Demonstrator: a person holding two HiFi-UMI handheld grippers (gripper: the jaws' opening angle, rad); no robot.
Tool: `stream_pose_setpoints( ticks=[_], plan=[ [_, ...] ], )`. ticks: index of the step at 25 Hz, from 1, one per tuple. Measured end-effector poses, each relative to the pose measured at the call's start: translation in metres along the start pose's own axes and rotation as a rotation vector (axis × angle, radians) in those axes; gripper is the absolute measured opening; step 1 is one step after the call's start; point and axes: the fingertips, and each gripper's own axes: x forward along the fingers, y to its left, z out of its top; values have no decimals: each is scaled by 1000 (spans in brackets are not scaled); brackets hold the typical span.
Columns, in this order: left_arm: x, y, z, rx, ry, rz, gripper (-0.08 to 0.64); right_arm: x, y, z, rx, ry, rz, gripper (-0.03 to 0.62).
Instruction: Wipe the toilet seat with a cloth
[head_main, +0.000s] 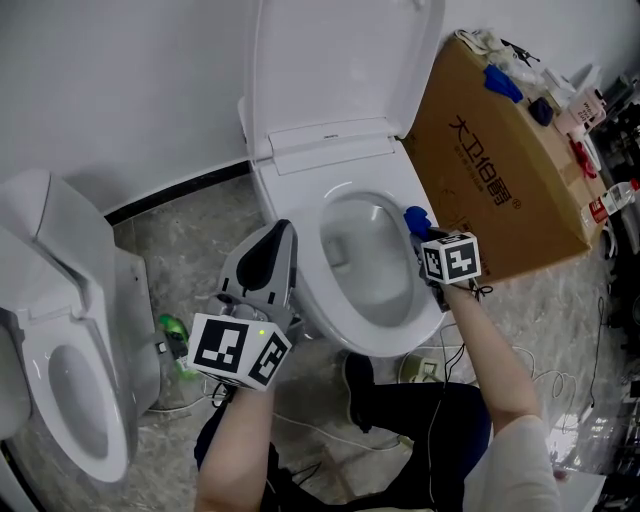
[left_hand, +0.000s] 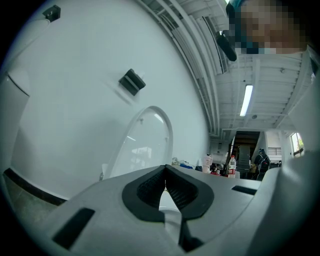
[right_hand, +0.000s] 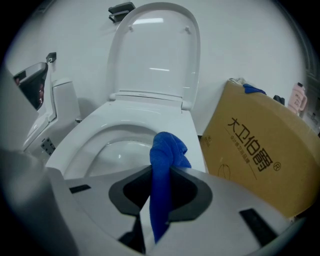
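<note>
Right gripper view: right gripper (right_hand: 161, 176) clamped on a crumpled blue cloth (right_hand: 167, 152).
Cloth at the glossy white toilet seat's (right_hand: 90, 140) right rim (lid (right_hand: 155, 55) up); left gripper (left_hand: 165, 181) closed, empty, facing a white wall (left_hand: 75, 130); grey marbled floor (head_main: 190, 235).

Brightness: I get bright, even, cool light in all three views.
Source: a lit ceiling lamp (left_hand: 246, 100) in my left gripper view.
Glare: pale streaks on the toilet lid (right_hand: 156, 47); toilet seat (right_hand: 85, 139) nearly washed out.
Colour: cloth (right_hand: 167, 160) vivid blue.
Edges: both gripper views bulge, corners black.
Focus: head view crisp.
</note>
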Motion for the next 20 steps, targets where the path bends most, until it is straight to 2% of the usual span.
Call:
stream_pose_setpoints(
  ticks=[6,20],
  plan=[
    [-1,-3,3,-2,-5,-10,6,-3,37,8,66,-17,90,72],
    [-6,3,5,-8,-11,3,6,-6,90,18,30,-52,186,72]
  ],
)
